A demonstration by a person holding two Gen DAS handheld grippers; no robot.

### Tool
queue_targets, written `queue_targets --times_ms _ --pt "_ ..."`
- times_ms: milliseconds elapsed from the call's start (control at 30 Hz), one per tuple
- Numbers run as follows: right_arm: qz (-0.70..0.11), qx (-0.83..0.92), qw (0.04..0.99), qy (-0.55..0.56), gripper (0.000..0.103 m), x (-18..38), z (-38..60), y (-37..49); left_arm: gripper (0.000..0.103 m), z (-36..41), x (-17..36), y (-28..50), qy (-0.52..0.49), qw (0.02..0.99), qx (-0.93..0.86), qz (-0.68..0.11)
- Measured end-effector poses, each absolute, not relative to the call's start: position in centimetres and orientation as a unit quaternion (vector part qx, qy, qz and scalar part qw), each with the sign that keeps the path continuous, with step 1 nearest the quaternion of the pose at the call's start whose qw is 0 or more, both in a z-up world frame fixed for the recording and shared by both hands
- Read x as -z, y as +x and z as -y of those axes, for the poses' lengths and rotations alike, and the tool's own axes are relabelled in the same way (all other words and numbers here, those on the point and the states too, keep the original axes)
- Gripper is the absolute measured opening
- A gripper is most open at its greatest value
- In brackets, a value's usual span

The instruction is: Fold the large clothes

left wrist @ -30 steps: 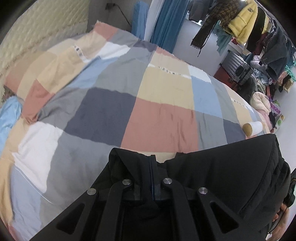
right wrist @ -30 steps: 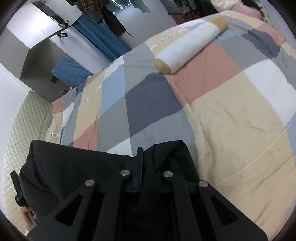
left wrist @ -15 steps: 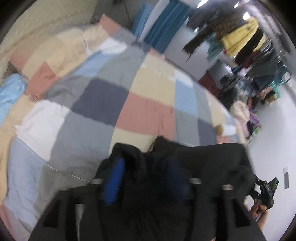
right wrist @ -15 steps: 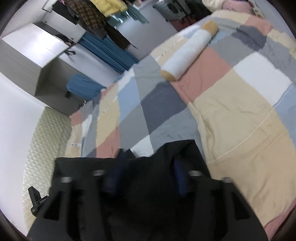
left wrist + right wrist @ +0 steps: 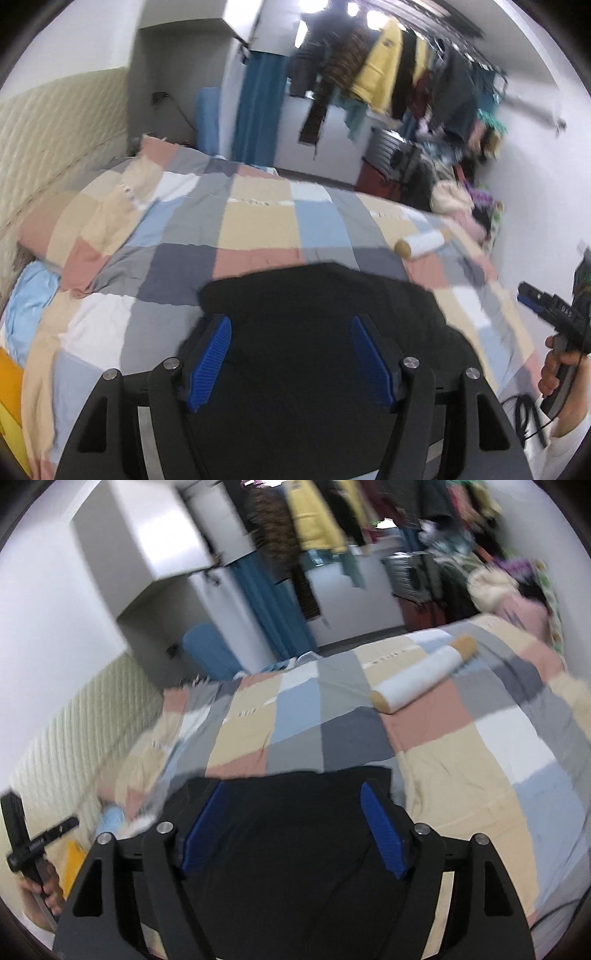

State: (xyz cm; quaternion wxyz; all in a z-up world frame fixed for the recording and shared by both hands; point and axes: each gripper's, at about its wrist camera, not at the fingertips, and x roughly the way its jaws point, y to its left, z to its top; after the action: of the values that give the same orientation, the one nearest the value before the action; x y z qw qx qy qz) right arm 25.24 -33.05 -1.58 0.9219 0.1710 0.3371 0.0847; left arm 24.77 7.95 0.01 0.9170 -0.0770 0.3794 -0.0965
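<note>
Left wrist view, black garment (image 5: 314,295) on bed, below wide-apart tool (image 5: 291,332)

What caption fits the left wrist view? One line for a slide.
Left gripper open, jaws just opened, above the black garment lying on the patchwork quilt.

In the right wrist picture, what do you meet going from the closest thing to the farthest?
Blue-padded right gripper, jaws open → black folded garment → patchwork checked bedspread → white roll with tan ends → blue curtain and hanging yellow jacket by the far wall.
</note>
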Motion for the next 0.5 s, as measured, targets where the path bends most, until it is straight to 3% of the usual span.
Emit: queue_targets --times_ms 500 --pt "-0.418 -0.100 0.901 0.049 0.080 13.0 21.3 34.0 0.068 -5.4 11.9 35.4 -0.021 0.895 0.045 -0.444"
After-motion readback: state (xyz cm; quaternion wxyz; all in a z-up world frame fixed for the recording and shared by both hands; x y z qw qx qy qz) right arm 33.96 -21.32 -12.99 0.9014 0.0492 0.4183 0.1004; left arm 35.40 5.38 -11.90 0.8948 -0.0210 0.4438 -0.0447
